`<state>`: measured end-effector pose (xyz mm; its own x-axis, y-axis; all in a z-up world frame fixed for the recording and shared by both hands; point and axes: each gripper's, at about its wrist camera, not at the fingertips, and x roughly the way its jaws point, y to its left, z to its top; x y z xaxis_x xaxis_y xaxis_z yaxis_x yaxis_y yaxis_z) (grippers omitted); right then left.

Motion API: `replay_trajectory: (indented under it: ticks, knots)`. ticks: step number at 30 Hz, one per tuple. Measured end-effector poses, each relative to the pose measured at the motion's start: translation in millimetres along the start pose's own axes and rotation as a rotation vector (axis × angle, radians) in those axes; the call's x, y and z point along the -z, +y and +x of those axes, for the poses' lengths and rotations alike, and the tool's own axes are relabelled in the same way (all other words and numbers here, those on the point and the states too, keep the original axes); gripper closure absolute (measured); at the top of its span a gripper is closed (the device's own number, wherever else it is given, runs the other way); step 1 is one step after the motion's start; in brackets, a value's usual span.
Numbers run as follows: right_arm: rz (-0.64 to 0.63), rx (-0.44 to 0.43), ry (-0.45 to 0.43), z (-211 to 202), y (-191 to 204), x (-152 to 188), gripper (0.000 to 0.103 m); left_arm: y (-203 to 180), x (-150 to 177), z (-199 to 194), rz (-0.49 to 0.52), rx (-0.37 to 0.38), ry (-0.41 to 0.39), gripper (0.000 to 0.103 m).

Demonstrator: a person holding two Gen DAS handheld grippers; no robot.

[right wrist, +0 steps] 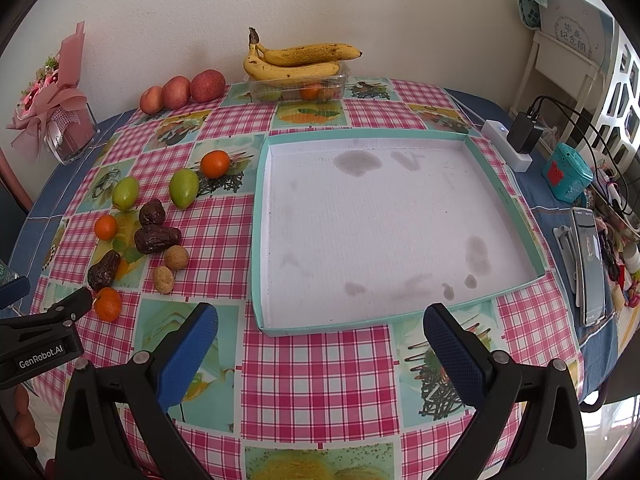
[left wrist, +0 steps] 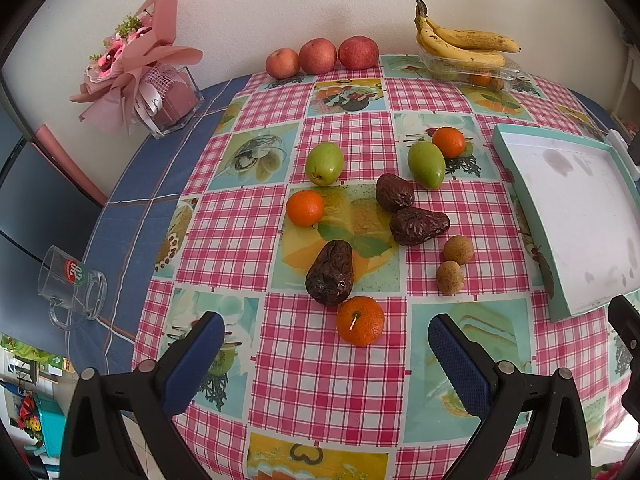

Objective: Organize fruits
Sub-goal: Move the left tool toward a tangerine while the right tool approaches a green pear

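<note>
Loose fruit lies on the checked tablecloth: three small oranges, the nearest one (left wrist: pixel 360 326) just ahead of my left gripper (left wrist: pixel 326 340), two green fruits (left wrist: pixel 325 163), three wrinkled dark dates (left wrist: pixel 330 273) and two small brown round fruits (left wrist: pixel 458 250). My left gripper is open and holds nothing. A shallow teal-rimmed tray (right wrist: pixel 400 134) with a white, stained floor sits empty straight ahead of my right gripper (right wrist: pixel 320 330), which is open too. The same fruit cluster (right wrist: pixel 156 238) lies left of the tray. The left gripper's black arm (right wrist: pixel 44 326) shows at the lower left.
At the back by the wall are three red apples (left wrist: pixel 320 56), bananas (left wrist: pixel 464 42) on a clear plastic box, and a pink bouquet in a glass vase (left wrist: pixel 140 68). A glass mug (left wrist: pixel 74 286) lies at the left. A charger (right wrist: pixel 520 136), phone (right wrist: pixel 590 264) and clutter crowd the right edge.
</note>
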<state>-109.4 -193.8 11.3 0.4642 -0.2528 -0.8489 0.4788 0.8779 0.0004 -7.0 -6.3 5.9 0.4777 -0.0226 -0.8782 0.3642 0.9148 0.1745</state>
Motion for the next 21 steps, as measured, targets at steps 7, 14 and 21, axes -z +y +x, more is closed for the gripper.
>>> replay_trajectory:
  ticks: [7,14,21]
  knots:
    - [0.001,0.0,-0.001,0,0,0,0.001,0,-2,-1,0.002,0.0,-0.002,0.0]
    - [0.002,-0.002,0.002,-1,0,0,0.001,6,-4,-1,-0.032,0.023,-0.006,0.0]
    - [0.009,-0.015,-0.025,-1,4,-13,0.001,34,-27,-3,-0.137,0.062,-0.039,0.0]
